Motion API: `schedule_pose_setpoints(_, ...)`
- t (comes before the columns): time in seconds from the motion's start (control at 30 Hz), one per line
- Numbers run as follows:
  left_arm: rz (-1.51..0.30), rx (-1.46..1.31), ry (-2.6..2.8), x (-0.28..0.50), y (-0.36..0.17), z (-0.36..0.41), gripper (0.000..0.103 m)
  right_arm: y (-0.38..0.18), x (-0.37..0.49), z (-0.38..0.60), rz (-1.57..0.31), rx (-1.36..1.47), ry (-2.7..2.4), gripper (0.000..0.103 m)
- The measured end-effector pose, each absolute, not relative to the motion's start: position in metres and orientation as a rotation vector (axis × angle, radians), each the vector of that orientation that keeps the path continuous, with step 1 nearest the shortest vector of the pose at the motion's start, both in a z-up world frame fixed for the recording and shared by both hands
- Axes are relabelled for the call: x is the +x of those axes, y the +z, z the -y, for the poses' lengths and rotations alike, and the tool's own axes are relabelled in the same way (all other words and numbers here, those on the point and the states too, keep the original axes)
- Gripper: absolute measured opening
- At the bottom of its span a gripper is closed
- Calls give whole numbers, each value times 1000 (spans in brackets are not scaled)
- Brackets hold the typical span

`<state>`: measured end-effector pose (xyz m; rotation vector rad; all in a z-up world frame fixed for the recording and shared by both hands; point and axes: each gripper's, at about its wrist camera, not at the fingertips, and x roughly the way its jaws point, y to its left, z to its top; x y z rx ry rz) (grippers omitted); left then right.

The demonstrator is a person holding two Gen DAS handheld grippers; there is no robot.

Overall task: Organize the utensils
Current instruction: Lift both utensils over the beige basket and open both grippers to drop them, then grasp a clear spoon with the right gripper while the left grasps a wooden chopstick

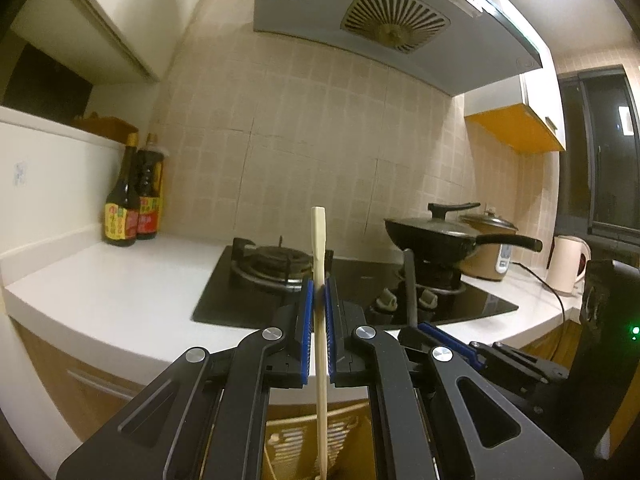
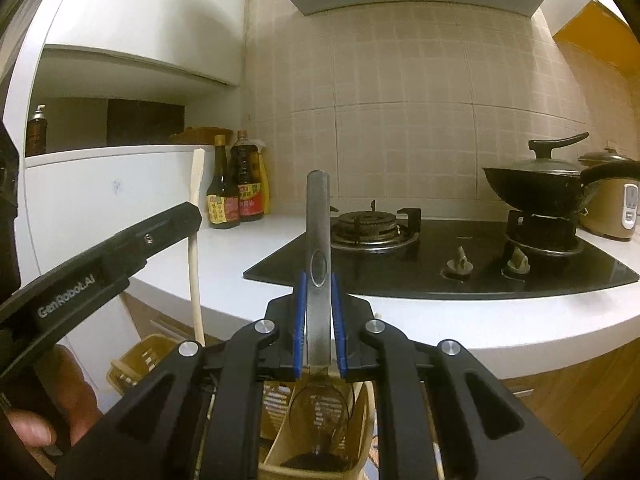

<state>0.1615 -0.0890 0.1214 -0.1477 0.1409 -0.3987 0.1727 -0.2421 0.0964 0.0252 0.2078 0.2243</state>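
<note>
My left gripper (image 1: pixel 319 292) is shut on the pale wooden handle (image 1: pixel 318 232) of a long utensil that stands upright between its blue pads. Its lower end reaches down into a beige slotted utensil holder (image 1: pixel 288 436) below the counter edge. My right gripper (image 2: pixel 319 280) is shut on the flat metal handle (image 2: pixel 318 208) of a wire skimmer, whose mesh bowl (image 2: pixel 318 412) hangs inside the same holder (image 2: pixel 366 404). In the right wrist view the left gripper (image 2: pixel 194 216) and its wooden utensil (image 2: pixel 195 264) show at the left. The right gripper (image 1: pixel 420 326) shows beside the left in the left wrist view.
A white counter (image 1: pixel 120 280) carries a black gas hob (image 2: pixel 400 264) with a lidded wok (image 2: pixel 536 188). A rice cooker (image 2: pixel 616 208) and a kettle (image 1: pixel 566 264) stand at the right. Sauce bottles (image 2: pixel 236 200) stand at the back left. A hand (image 2: pixel 60 404) shows low left.
</note>
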Motion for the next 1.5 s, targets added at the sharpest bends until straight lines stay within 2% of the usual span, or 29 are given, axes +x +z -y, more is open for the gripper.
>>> schedule_pose_setpoints(0.23, -198, -167, -461, 155, 113, 80, 6, 90, 157, 248, -250, 52, 255, 11)
schedule_pose_setpoints(0.3, -199, -159, -470, 150, 113, 78, 17, 89, 151, 250, -275, 54, 263, 12)
schedule_pose_setpoints(0.33, -197, -157, -475, 146, 114, 77, 21, 89, 148, 252, -284, 55, 266, 16)
schedule_pose_setpoints(0.37, -196, -158, -477, 144, 115, 76, 32, 89, 144, 254, -299, 57, 272, 21)
schedule_pose_setpoints(0.4, -193, -160, -478, 141, 116, 74, 36, 90, 141, 256, -306, 61, 273, 31)
schedule_pose_setpoints(0.43, -191, -163, -479, 136, 118, 71, 36, 90, 137, 258, -309, 67, 275, 38)
schedule_pose_setpoints(0.47, -194, -164, -484, 133, 120, 69, 36, 92, 131, 261, -313, 76, 279, 39)
schedule_pose_setpoints(0.77, -231, -198, -535, 88, 141, 39, 39, 103, 88, 272, -413, 85, 282, 39)
schedule_pose_setpoints(0.9, -320, -188, -545, 72, 136, 28, 39, 96, 72, 261, -531, 62, 295, 39)
schedule_pose_setpoints(1.17, -646, -168, -518, 75, 76, 10, 39, 43, 49, 223, -786, 44, 322, 39)
schedule_pose_setpoints(1.27, -793, -168, -514, 81, 42, 9, 37, 23, 47, 209, -862, 41, 323, 38)
schedule_pose_setpoints(1.33, -860, -187, -520, 85, 22, 6, 28, 5, 49, 198, -923, 63, 327, 38)
schedule_pose_setpoints(1.5, -930, -198, -532, 85, -7, 3, 25, -29, 55, 177, -1006, 75, 315, 35)
